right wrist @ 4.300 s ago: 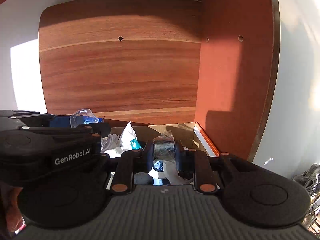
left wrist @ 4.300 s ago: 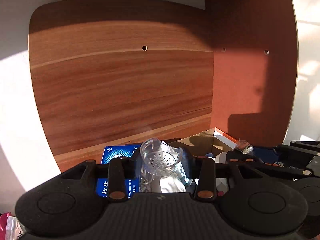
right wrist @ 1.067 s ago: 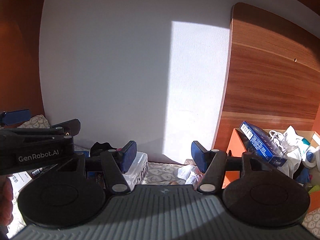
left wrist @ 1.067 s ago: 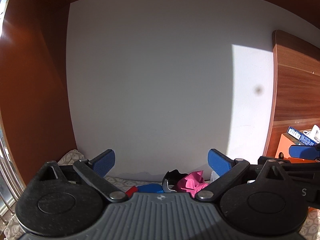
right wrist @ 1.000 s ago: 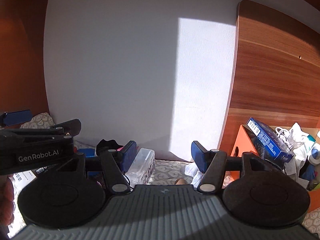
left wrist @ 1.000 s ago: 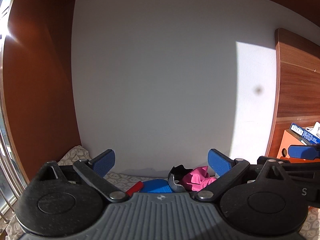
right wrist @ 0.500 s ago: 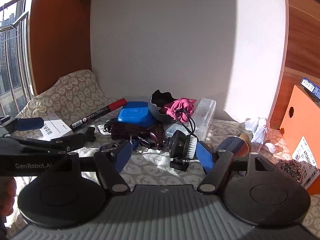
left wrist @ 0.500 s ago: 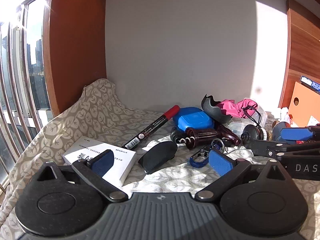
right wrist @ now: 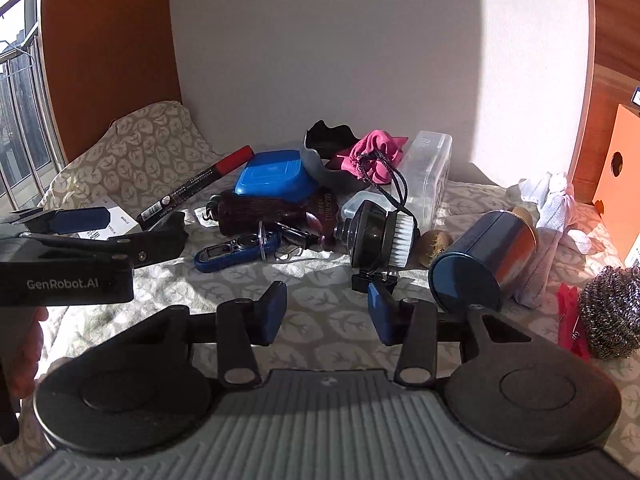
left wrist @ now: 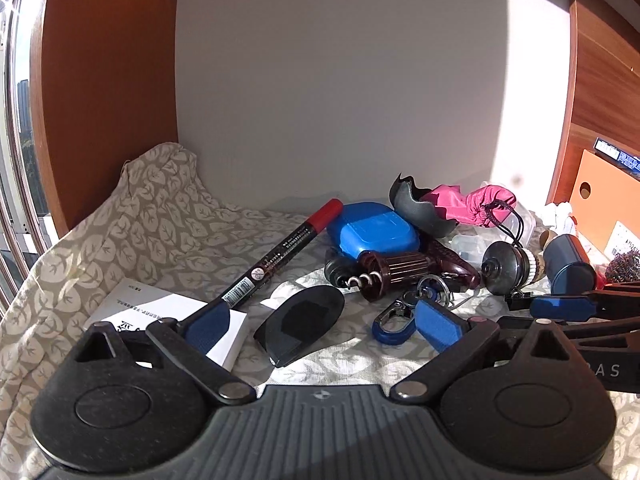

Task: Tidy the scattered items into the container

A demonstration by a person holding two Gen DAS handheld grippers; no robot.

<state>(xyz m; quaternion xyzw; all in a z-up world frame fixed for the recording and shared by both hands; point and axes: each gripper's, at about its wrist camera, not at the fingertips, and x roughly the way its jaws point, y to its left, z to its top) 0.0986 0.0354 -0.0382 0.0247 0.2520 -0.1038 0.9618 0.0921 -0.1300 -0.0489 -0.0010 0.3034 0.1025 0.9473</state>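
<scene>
My left gripper (left wrist: 322, 326) hangs low over the leaf-print cloth (left wrist: 160, 220), jaws spread wide and holding nothing, with the white booklet (left wrist: 160, 312) and black heel pad (left wrist: 300, 324) below. Past them lie the red-capped marker (left wrist: 280, 256), blue case (left wrist: 372, 232) and corkscrew (left wrist: 392, 268). My right gripper (right wrist: 328, 312) is likewise wide open and empty, near the blue tin (right wrist: 480, 260). The orange box (right wrist: 624, 192) stands far right.

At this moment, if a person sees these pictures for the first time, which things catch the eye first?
The clutter on the leaf-patterned cloth: a red-capped marker lying diagonally at the left, beside a bright blue box in the middle. A pink pouch is tucked in a jagged black bowl behind, and a steel scourer shines at the far right, while both grippers hang open and empty.
</scene>
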